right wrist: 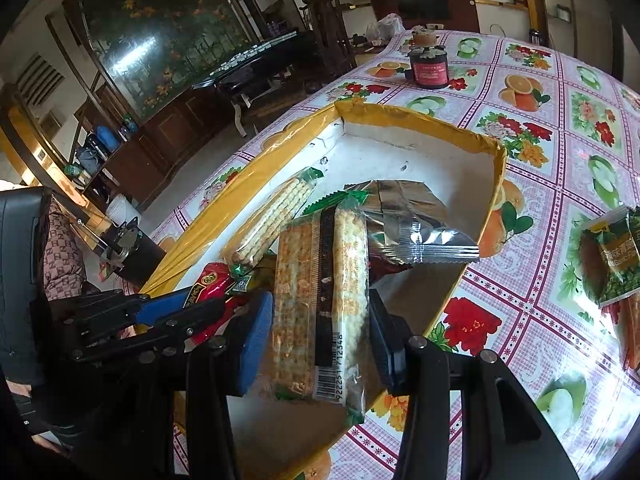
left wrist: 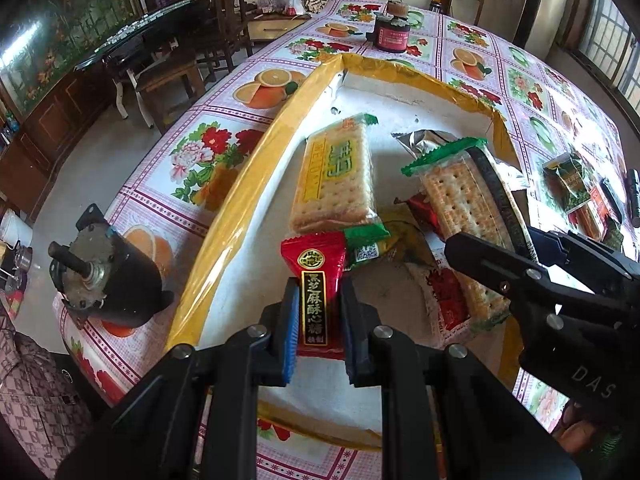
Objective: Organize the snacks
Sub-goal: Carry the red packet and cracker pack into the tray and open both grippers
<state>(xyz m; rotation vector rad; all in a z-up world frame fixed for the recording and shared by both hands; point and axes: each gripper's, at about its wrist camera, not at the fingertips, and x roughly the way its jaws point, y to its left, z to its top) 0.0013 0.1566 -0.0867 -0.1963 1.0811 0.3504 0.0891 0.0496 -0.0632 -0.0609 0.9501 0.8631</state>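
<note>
A white box with yellow taped rim (left wrist: 256, 156) (right wrist: 496, 168) sits on the flowered table. My left gripper (left wrist: 319, 320) is shut on a red candy packet (left wrist: 316, 276) over the box's near end; the packet also shows in the right wrist view (right wrist: 208, 284). My right gripper (right wrist: 320, 336) (left wrist: 520, 256) is shut on a cracker pack with a green edge (right wrist: 320, 280) (left wrist: 460, 208), held above the box. Another cracker pack (left wrist: 336, 172) (right wrist: 276, 212) and a silver packet (right wrist: 408, 216) (left wrist: 424, 140) lie inside the box.
Green pea snack packets (right wrist: 608, 256) (left wrist: 576, 188) lie on the table to the right of the box. A dark round jar (left wrist: 392, 32) (right wrist: 430, 66) stands beyond the box. A black motor (left wrist: 104, 280) sits at the table's left edge. Chairs and a cabinet stand beyond.
</note>
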